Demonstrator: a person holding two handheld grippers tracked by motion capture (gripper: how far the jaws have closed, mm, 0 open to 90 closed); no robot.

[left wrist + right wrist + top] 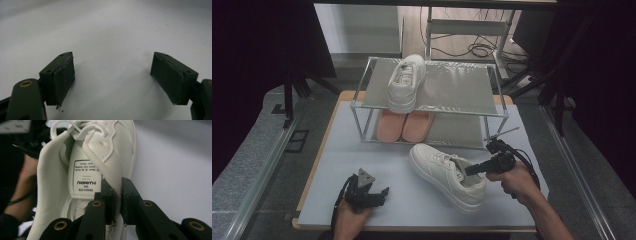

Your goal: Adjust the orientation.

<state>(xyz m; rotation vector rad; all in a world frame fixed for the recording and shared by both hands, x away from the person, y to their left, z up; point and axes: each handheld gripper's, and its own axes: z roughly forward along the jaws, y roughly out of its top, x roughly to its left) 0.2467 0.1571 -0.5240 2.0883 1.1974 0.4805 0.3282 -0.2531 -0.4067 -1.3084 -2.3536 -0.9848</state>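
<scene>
A white sneaker [447, 175] lies on the white mat in front of the rack, toe pointing to the back left. My right gripper [472, 168] is shut on the sneaker's collar; in the right gripper view the sneaker [100, 152] has its padded side wall pinched between the two black pads of the right gripper [118, 202]. A matching white sneaker [407, 81] rests on the rack's top shelf. My left gripper [379, 196] sits near the mat's front edge, and in its own view the left gripper [113, 77] stands wide open over bare mat.
A metal two-shelf rack [489, 107] stands at the back of the mat [377, 155]. A pair of pink insoles or slippers [404, 125] lies on its lower level. Cables and stand legs clutter the floor behind the table.
</scene>
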